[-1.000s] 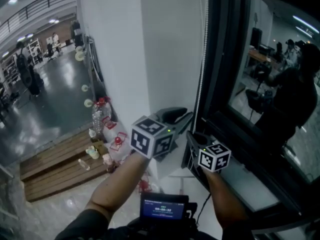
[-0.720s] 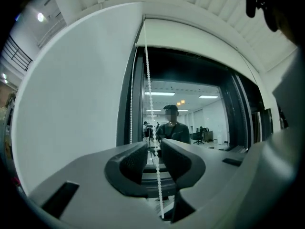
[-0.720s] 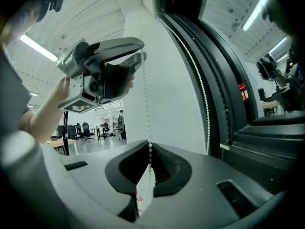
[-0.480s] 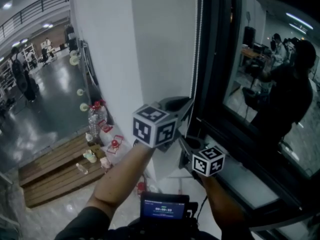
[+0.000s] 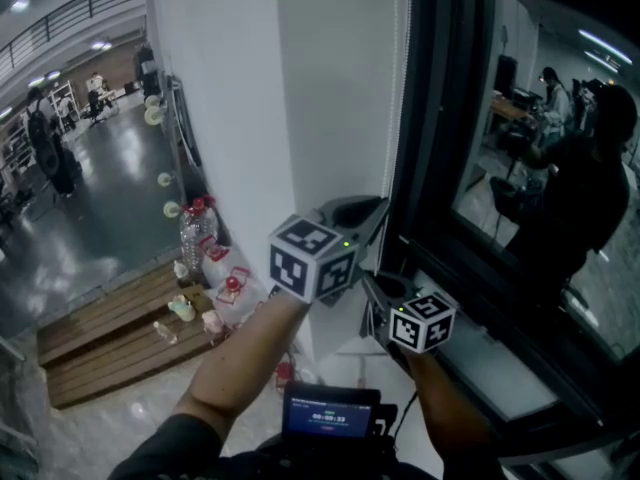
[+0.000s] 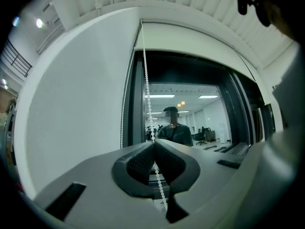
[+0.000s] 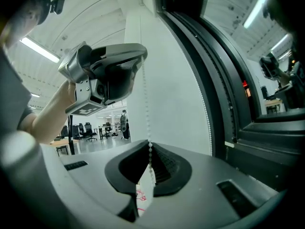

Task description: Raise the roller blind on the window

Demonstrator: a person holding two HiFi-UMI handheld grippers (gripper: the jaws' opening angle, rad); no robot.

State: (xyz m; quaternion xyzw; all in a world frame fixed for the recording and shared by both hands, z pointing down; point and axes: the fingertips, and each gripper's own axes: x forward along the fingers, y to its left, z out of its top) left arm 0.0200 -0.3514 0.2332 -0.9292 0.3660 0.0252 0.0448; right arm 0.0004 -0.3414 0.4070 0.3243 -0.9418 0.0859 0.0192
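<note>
Left claw (image 6: 153, 143) and right claw (image 7: 150, 146) are both clamped on the bead chain (image 6: 146, 87); a jerky or skewed pull could snap it.

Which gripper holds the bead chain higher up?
The left gripper: it pinches the bead chain above the right gripper, which grips it lower down.

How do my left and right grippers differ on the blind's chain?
The grey left gripper clamps the white beaded pull chain higher; the grey right gripper clamps it lower. The left's marker cube looks larger in the head view than the right's. Both are shut on the same strand.
</note>
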